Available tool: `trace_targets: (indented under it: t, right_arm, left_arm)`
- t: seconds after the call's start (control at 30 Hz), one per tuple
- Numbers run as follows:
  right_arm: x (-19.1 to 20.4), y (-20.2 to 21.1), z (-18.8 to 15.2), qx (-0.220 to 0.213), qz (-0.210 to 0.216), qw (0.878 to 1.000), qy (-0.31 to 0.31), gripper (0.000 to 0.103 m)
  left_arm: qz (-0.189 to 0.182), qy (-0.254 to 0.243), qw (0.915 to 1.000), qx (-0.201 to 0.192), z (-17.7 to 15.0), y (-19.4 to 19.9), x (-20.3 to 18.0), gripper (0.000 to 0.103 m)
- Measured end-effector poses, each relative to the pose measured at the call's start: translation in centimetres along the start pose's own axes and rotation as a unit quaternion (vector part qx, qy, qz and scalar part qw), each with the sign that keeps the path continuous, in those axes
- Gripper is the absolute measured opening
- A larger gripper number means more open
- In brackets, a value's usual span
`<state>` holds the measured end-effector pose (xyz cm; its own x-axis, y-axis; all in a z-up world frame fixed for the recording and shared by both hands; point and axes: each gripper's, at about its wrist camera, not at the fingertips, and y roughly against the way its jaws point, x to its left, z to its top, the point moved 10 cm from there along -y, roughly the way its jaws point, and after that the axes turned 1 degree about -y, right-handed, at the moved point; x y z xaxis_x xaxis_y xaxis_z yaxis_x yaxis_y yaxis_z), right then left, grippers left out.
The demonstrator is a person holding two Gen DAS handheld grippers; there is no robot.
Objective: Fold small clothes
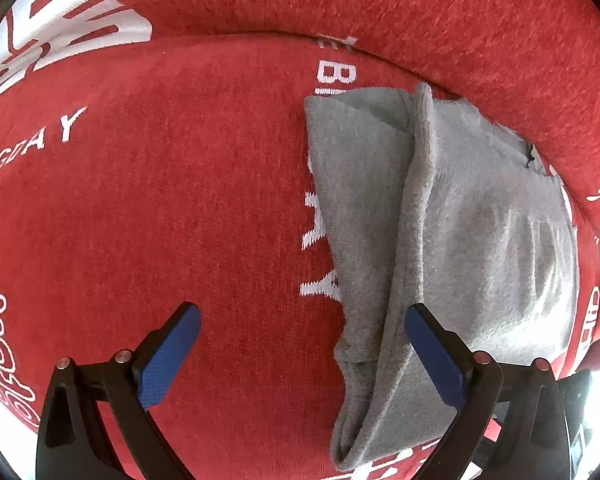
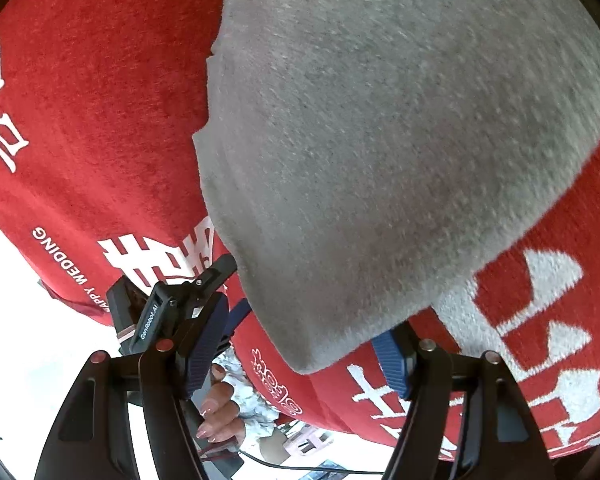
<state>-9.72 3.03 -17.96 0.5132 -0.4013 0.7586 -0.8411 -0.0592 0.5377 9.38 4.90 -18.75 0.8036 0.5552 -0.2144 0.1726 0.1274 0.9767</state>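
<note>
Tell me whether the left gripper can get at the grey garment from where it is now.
Probably yes. The left gripper is open above the red cloth, one pad already over the grey garment near its folded edge, and nothing lies between them.

The left gripper [image 1: 302, 332] points steeply down, jaws wide apart. The right gripper [image 2: 300, 340] tilts downward, jaws spread.

A red cloth [image 1: 220, 200] with white lettering covers the surface
</note>
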Motion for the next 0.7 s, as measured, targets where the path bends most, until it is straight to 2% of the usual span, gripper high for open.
trace_targets:
  t: [0.13, 0.2, 0.23, 0.27, 0.3, 0.4, 0.53, 0.7]
  right_arm:
    - [0.9, -1.0, 0.4, -0.003, 0.02, 1.0, -0.009, 0.074]
    - [1.6, -1.9, 0.5, 0.011, 0.029, 0.999, -0.01, 0.07]
    - [1.8, -2.2, 0.4, 0.018, 0.031, 0.999, -0.016, 0.051]
    - [1.8, -2.3, 0.4, 0.022, 0.031, 0.999, -0.02, 0.022]
    - [2.0, -2.3, 0.5, 0.023, 0.032, 0.999, -0.023, 0.01]
    - [4.0, -1.2, 0.8, 0.022, 0.068, 0.997, -0.008, 0.009]
    - [7.3, 0.5, 1.2, 0.024, 0.104, 0.994, 0.027, 0.008]
    - [9.3, 1.3, 1.1, 0.034, 0.105, 0.992, 0.065, 0.008]
  left_arm:
    - [-0.059, 0.02, 0.998, -0.003, 0.4, 1.0, -0.1, 0.102]
    - [-0.087, 0.028, 0.9958, -0.001, 0.4, 1.2, -0.3, 0.102]
    - [-0.097, 0.03, 0.9948, 0.001, 0.4, 1.2, -0.3, 0.102]
    - [-0.107, 0.03, 0.9938, 0.004, 0.5, 1.1, -0.5, 0.102]
    - [-0.12, 0.031, 0.9922, 0.009, 0.4, 1.0, -0.7, 0.102]
    - [-0.173, 0.05, 0.983, 0.035, 0.1, 0.3, -1.4, 0.102]
    - [-0.246, 0.059, 0.9656, 0.061, 0.4, -0.3, -4.0, 0.102]
    - [-0.311, 0.054, 0.9455, 0.08, 1.8, -0.5, -7.8, 0.102]
